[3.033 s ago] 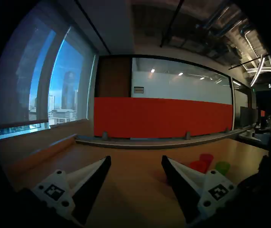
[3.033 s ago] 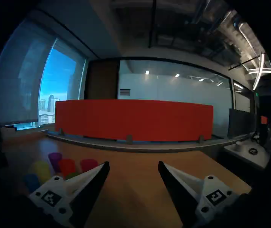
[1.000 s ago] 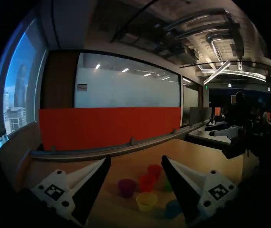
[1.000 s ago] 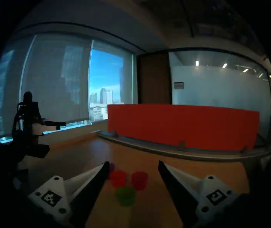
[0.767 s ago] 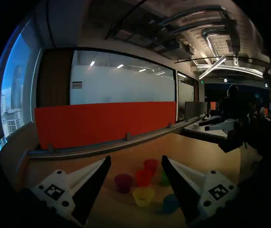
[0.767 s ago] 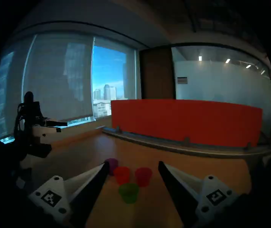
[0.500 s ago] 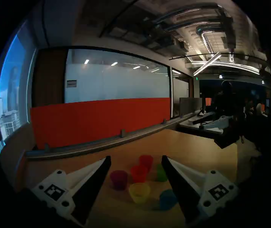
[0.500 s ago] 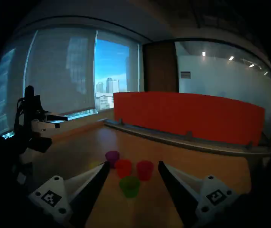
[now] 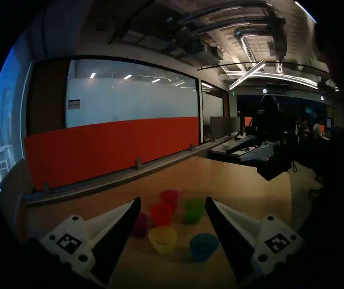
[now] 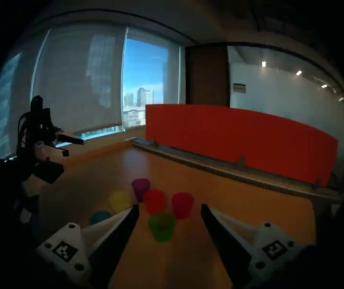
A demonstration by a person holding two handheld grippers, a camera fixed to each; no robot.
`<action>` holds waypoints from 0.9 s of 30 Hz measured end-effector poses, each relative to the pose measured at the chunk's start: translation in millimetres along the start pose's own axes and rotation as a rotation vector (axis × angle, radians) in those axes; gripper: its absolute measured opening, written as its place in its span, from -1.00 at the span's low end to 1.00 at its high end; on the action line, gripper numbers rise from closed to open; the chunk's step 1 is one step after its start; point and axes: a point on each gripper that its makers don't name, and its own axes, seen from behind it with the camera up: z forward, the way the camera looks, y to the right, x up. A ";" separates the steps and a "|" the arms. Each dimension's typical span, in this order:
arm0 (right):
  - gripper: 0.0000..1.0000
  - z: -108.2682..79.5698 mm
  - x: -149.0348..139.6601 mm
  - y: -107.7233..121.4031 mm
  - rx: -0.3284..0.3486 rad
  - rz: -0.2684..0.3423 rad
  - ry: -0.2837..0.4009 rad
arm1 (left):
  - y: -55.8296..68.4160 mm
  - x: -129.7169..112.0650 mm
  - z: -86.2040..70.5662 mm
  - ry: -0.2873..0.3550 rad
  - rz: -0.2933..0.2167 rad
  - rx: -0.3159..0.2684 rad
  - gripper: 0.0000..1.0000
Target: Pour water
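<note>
Left tool (image 9: 172, 201) wide open, empty; cups (image 9: 163, 239) on table (image 9: 249, 185) just ahead between its fingers, ceiling lights (image 9: 246, 77) beyond. Right tool (image 10: 168, 207) equally open, empty, same cups ahead, bright window (image 10: 145, 86) beyond.

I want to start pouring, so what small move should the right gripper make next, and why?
Probably ease the right gripper forward and down toward the green cup: its jaws stand open and empty, and that cup sits nearest, between them.

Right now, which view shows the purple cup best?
The right gripper view: the purple cup stands almost fully visible. In the left gripper view it is dim, partly hidden by that gripper's finger.
</note>
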 end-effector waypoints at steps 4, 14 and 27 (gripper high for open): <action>0.99 4.7 -7.8 -0.9 0.007 0.000 -0.017 | 0.7 -11.5 4.4 -0.019 0.003 -0.010 0.99; 0.99 15.2 -28.1 -0.2 0.023 0.007 -0.050 | 5.0 -38.2 16.1 -0.069 0.020 -0.050 0.99; 0.99 36.5 -53.5 -3.7 0.049 0.004 -0.083 | 15.3 -75.6 31.0 -0.128 0.013 -0.119 0.99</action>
